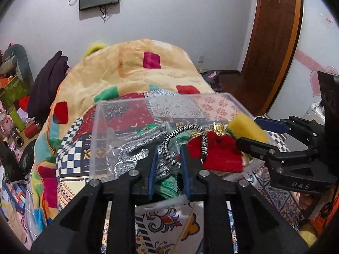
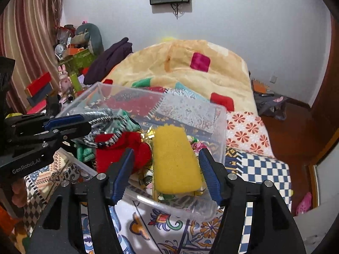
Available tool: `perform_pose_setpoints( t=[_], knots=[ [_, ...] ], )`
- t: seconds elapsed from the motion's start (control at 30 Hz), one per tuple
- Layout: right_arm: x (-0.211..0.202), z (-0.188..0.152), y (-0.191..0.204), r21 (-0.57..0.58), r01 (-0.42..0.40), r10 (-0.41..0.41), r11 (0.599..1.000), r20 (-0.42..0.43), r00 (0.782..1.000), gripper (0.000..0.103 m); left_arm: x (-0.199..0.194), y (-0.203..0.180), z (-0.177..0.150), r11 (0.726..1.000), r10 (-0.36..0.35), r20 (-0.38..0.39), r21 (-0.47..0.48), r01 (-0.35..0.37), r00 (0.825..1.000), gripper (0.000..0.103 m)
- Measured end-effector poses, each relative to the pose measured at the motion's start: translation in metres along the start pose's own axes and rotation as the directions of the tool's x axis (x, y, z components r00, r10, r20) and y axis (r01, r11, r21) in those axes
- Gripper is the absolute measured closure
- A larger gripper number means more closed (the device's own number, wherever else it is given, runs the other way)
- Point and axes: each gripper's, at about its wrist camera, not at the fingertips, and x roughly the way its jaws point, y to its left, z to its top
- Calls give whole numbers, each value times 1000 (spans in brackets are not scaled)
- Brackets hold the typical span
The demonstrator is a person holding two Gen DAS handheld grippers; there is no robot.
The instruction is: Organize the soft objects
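Note:
A clear plastic bin (image 1: 99,135) (image 2: 214,114) sits on the patterned bed. It holds a red cloth pouch (image 1: 220,154) (image 2: 110,150), silver-grey cords (image 1: 142,139), green fabric (image 1: 167,186) and a black-and-white striped cord (image 1: 186,130). My left gripper (image 1: 168,156) is inside the bin, its fingers a small gap apart around the striped cord. My right gripper (image 2: 166,163) is open over the bin, with a yellow sponge (image 2: 175,160) (image 1: 247,128) lying between its fingers and touching neither pad.
A yellow blanket (image 1: 135,67) with coloured squares is piled behind the bin. A dark garment (image 1: 46,84) lies at its left. Cluttered shelves (image 2: 70,57) stand far left, a wooden door (image 1: 273,31) at the right. The bed has a patterned cover (image 2: 254,165).

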Motion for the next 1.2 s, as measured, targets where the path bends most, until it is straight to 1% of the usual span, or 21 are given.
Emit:
perform_pose_setpoints(
  t=[0.1,0.17,0.27,0.4,0.47,0.53,0.57,0.6,0.67,0.73,0.77,0.83,0.87,0.93,1.0,1.07,1.13,1.2],
  knots=[
    [-19,5,2,-3,8,-8,1000,44,999,42,-23,-3,2,1000,0,50,5,0,999,76],
    [-38,9,5,-8,14,-13,1000,86,996,42,-40,-5,3,1000,-4,85,8,3,996,76],
    [-60,12,9,-10,8,-7,1000,139,990,42,-74,-9,5,1000,-8,164,9,7,986,75],
    [-98,12,18,-12,-10,12,1000,221,975,42,-109,-13,5,1000,-15,237,2,15,971,75],
    [-112,12,21,-13,-16,18,1000,249,968,42,-123,-14,3,1000,-15,267,0,16,963,70],
    [-129,10,26,-14,-25,28,1000,282,959,41,-137,-16,0,1000,-16,301,-4,18,954,58],
    [-133,9,28,-16,-29,32,999,291,956,38,-146,-17,-3,1000,-16,320,-5,18,947,56],
    [-141,8,30,-16,-33,37,999,308,951,32,-150,-17,-4,1000,-14,330,-4,17,944,52],
    [-149,5,33,-19,-36,40,999,330,943,26,-159,-19,-9,1000,-10,350,-6,13,937,46],
    [-158,2,38,-25,-35,42,999,353,935,23,-164,-19,-13,1000,-10,362,-6,13,932,39],
    [-160,1,40,-27,-35,43,999,361,932,18,-167,-21,-17,1000,-8,370,-5,10,929,37],
    [-163,-2,42,-27,-33,41,999,379,925,14,-170,-21,-21,1000,-3,379,-6,6,926,28],
    [-163,-3,43,-27,-31,39,999,383,923,12,-171,-21,-23,1000,-1,383,-9,5,924,26],
    [-162,-6,45,-29,-26,36,999,391,920,9,-173,-21,-28,1000,-1,394,-14,7,919,17],
    [-160,-8,48,-31,-22,33,999,398,917,4,-175,-23,-32,1000,2,401,-14,4,916,11],
    [-161,-12,48,-28,-15,25,999,406,913,1,-176,-25,-34,1000,8,407,-9,-5,913,8],
    [-161,-15,48,-23,-13,21,1000,415,910,0,-175,-27,-35,1000,14,411,-5,-13,912,4],
    [-163,-18,47,-18,-13,19,1000,418,908,0,-175,-28,-37,1000,17,412,-3,-17,911,3]
  ],
)
